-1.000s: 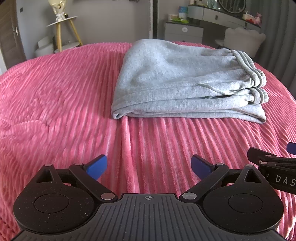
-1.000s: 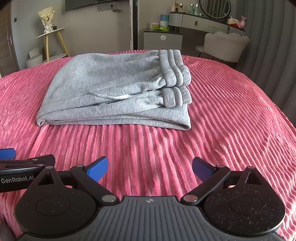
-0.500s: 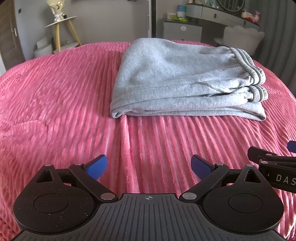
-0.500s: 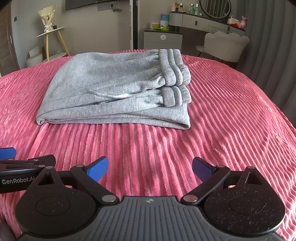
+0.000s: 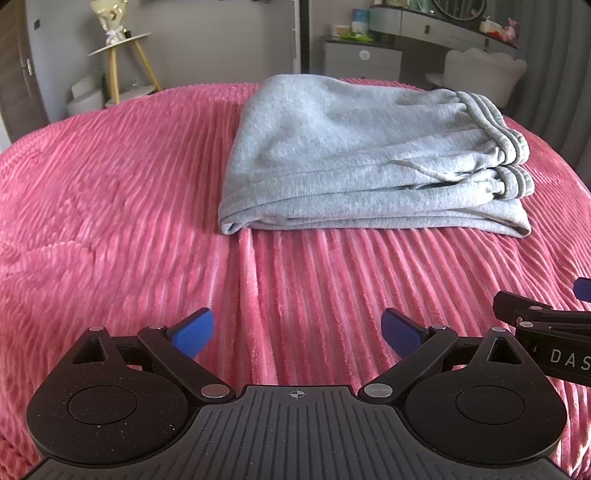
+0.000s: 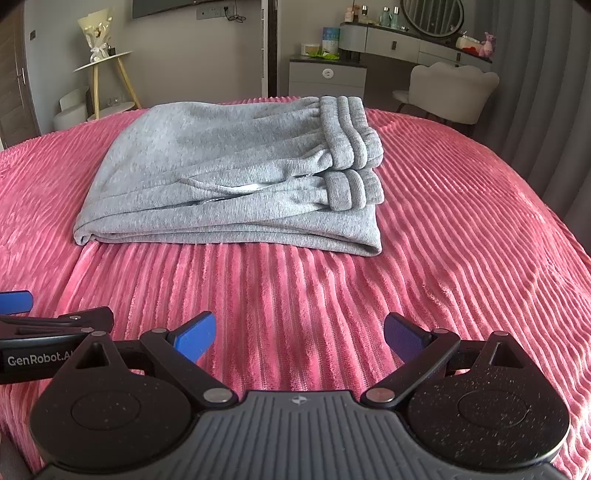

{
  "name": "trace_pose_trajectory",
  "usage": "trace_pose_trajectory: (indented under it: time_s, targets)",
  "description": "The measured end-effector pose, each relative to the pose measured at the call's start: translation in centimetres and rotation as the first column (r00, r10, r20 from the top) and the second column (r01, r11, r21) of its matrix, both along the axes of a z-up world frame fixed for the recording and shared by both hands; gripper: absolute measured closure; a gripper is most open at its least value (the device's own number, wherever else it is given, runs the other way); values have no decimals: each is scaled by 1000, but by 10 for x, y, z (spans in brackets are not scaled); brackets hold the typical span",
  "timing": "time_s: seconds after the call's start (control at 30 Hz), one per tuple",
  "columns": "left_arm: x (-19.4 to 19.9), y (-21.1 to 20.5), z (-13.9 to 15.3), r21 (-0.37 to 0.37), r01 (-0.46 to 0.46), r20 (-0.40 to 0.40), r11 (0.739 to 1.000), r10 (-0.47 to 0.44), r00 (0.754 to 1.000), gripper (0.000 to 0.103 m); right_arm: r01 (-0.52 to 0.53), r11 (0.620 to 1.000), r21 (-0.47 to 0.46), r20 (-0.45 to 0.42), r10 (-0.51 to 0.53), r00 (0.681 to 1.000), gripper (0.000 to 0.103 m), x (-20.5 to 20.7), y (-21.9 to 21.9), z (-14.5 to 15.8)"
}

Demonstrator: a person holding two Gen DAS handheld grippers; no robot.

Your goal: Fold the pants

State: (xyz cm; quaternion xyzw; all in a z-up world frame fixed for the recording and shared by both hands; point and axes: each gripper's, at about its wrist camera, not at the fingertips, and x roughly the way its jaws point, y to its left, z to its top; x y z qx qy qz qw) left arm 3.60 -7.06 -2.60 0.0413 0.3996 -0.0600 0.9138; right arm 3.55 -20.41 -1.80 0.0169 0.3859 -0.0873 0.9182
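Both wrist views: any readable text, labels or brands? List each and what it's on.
"GenRobot.A": white print on the side of the left gripper, at the right wrist view's left edge; the end is hidden behind the right gripper's body.
"DAS": white print on the side of the right gripper, cut off by the left wrist view's right edge.
Blue carton and bottles on the far dresser: print too small to read.
Gray pants: no label visible.

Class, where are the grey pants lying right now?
In both wrist views the folded pants lie on the pink bedspread, ahead of both open grippers, waistband to the right.
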Motion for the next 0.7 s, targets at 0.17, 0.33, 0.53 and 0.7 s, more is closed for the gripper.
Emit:
trace_pose_trajectory:
  time_s: [0.17,0.33,0.53,0.7]
  targets:
    - [0,0,0,3,1,-1,1000,-1,1000,3,-1,1000,0,0,1,1000,6,0,0,0]
    - [0,0,0,2,1,-1,1000,-1,1000,3,-3,1000,0,-1,3,1000,6,0,-1,0]
    - [0,0,0,2,0,-1,1000,0,1000,3,-4,1000,1,-1,4,1000,5,0,-1,0]
    - [0,-1,-1,0,2,-2,1000,-2,1000,3,-6,1000,-2,-1,6,1000,6,0,0,0]
